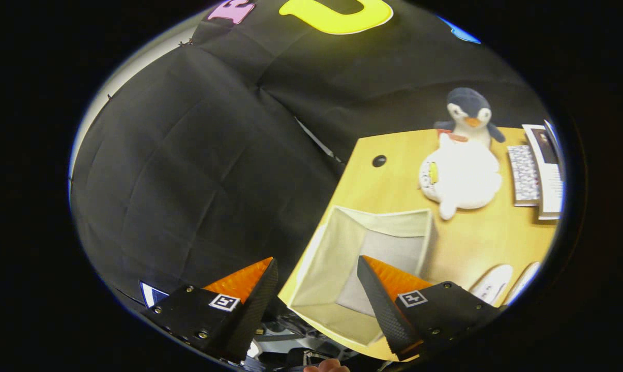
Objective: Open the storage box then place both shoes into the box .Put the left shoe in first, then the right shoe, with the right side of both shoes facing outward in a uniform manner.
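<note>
Fabric box (pixel 363 268) open, claw (pixel 316 279) spread

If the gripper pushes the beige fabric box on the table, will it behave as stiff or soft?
Probably soft: the storage box shows thin cloth walls with creases, so a push may dent a wall. It looks empty, so likely light and apt to slide on the smooth table. The gripper hangs open above it.

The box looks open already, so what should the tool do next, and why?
Probably swing toward the shoes lying beyond the storage box, past the right finger. The box stands open with nothing showing inside, and the tool is open and holds nothing, so picking up a shoe likely comes next.
</note>
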Tool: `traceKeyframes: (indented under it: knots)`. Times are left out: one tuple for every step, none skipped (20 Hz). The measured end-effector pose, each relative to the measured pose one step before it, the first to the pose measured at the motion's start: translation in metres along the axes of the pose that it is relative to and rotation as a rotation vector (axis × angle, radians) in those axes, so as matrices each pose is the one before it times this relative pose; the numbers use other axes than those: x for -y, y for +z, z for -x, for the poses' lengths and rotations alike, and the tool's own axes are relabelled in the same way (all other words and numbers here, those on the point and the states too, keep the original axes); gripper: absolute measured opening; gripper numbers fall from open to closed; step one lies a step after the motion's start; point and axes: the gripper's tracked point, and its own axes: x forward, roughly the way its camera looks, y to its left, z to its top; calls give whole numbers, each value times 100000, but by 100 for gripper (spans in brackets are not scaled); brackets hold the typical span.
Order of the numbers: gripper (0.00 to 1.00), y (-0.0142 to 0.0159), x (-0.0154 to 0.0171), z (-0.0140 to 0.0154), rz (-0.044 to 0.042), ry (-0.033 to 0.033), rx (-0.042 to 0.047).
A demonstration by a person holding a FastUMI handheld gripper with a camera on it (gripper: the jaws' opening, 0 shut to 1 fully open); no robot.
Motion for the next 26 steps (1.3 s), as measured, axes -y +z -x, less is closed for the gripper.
traceKeyframes:
  knots:
    - [95,-471,1464,1252,679,-2920,-458]
    - [96,-764,1427,941,541,-3529,-431]
    - [96,-626,1522,1038,801,-2973,-517]
    - [96,-794,1357,716,582,-2862,-766]
    - [96,-656,1599,621,349,-2853,-662]
    - [96,-908,1459,773,94,-2624,-1064]
    - [96,-692,1330,665,-548,-1870,-1091]
    - [96,-942,1104,604,-252,-2011,-1430]
    - [96,-727,1327,426,403,-2311,-1620]
    - [96,-789,1228,320,747,-2080,-1132]
    - [96,-876,1219,304,885,-2177,-1788]
    - [96,-1114,874,217,967,-1667,-2417]
    - [96,-1078,709,255,873,-1034,-2368]
    - [96,-1235,594,-54,1053,-1355,-2987]
    - [96,-1162,577,-136,1165,-1222,-3333]
    - [96,-1246,538,-257,1271,-1304,-3141]
    - [96,-1073,603,-366,1764,-1842,-3580]
    - [96,-979,601,-742,1895,-1909,-3267]
    - [96,-687,546,-678,1655,-1860,-2702]
    - [96,-688,434,-804,1480,-1788,-2570]
    - [96,-221,622,-776,915,-1995,-1675]
    - [96,-58,434,-753,407,-1753,-1267]
    - [96,97,415,-704,236,-993,-1062]
    - [96,-149,216,-878,-39,-1088,-1210]
    - [96,5,293,-589,-115,-1036,-1586]
    - [96,0,186,-696,-320,-646,-1259]
